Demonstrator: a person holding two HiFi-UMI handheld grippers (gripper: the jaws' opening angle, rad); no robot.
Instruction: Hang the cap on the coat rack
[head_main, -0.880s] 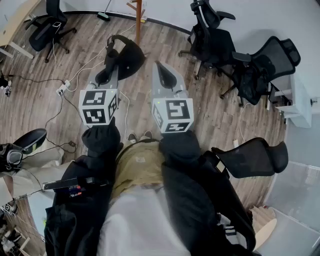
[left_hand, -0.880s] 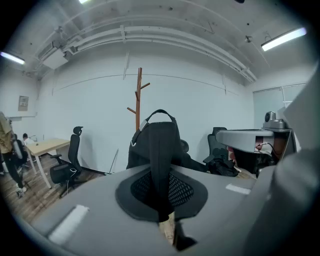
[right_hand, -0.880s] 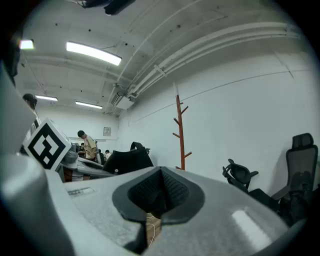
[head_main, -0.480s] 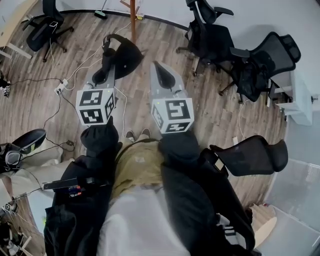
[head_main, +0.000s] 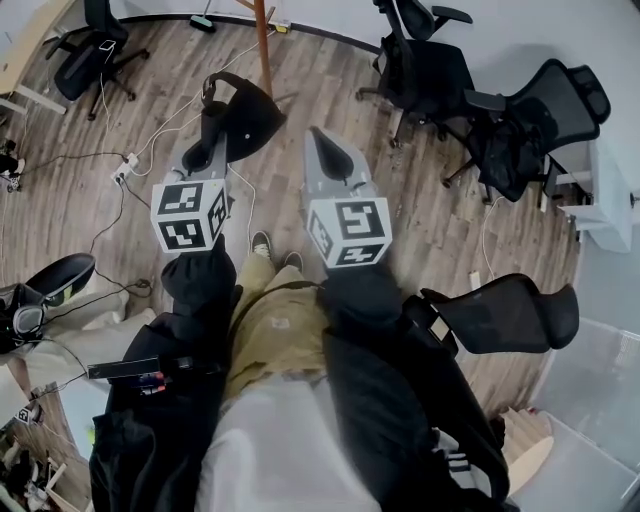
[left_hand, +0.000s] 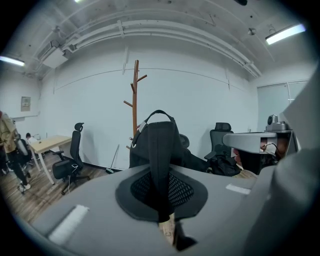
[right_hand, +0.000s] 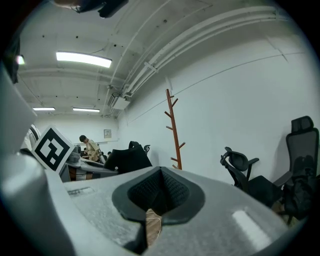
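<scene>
My left gripper (head_main: 212, 118) is shut on a black cap (head_main: 248, 110), which hangs from its tips above the wooden floor. In the left gripper view the cap (left_hand: 160, 145) stands upright, pinched between the pads, and covers the lower part of the coat rack (left_hand: 135, 100). The brown wooden rack (head_main: 264, 45) stands by the far wall, a short way beyond the cap. My right gripper (head_main: 318, 138) is held level beside the left one, shut with nothing in it. From the right gripper view the rack (right_hand: 175, 130) rises ahead and the cap (right_hand: 129, 159) is at the left.
Black office chairs (head_main: 430, 75) crowd the right side, and another chair (head_main: 95, 45) stands far left by a desk. Cables and a power strip (head_main: 125, 172) lie on the floor at the left. A chair back (head_main: 505, 315) is close at my right.
The person has stepped forward with one leg. Both grippers keep their pose, and the cap stays held in the left one.
</scene>
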